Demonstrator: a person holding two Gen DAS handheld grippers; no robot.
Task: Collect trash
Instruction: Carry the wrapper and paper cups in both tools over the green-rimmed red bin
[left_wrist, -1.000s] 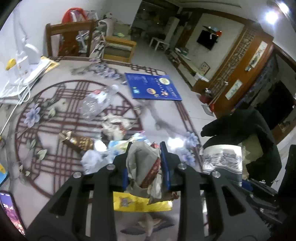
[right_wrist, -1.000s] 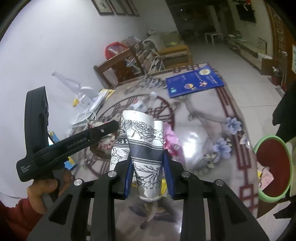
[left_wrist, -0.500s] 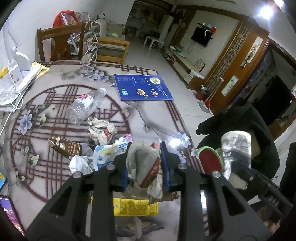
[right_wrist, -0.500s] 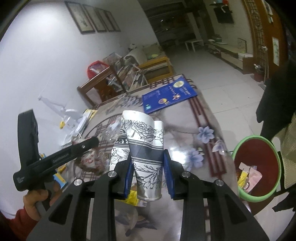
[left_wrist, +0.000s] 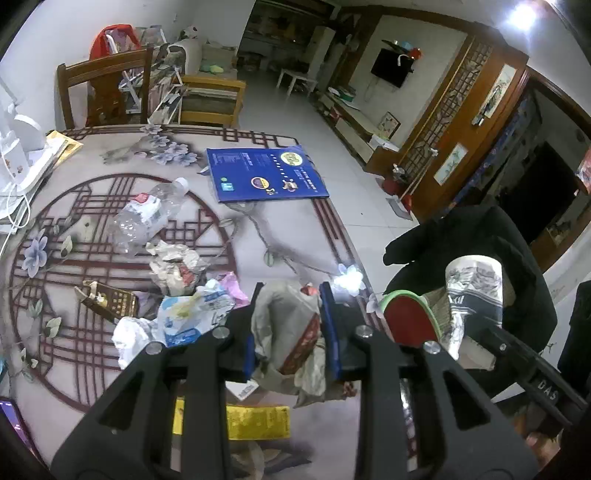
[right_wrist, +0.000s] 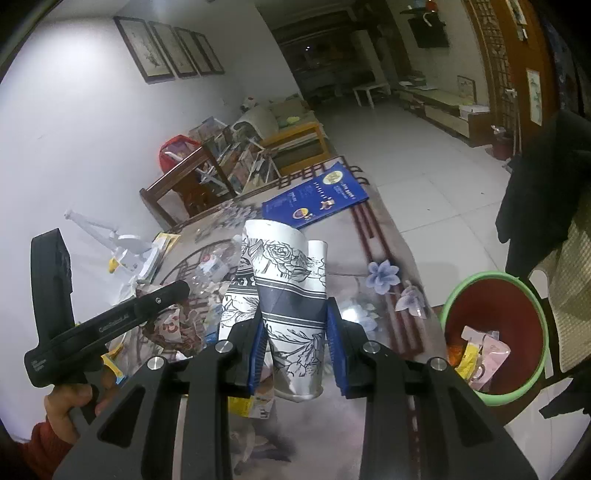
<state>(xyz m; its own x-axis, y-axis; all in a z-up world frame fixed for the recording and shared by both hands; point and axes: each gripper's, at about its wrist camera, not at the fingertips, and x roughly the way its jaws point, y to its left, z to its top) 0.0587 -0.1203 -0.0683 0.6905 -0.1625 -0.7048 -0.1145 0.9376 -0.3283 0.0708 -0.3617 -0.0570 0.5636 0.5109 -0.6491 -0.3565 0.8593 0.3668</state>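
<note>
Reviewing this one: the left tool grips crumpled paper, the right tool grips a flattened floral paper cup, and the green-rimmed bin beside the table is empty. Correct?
Not quite. The bin is not empty: the right wrist view shows wrappers already lying inside it. The rest holds: the left tool grips crumpled paper, and the right tool grips the floral paper cup.

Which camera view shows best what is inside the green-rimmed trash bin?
The right wrist view: the trash bin opens toward it, showing wrappers inside. The left wrist view shows only part of its rim and red wall.
</note>
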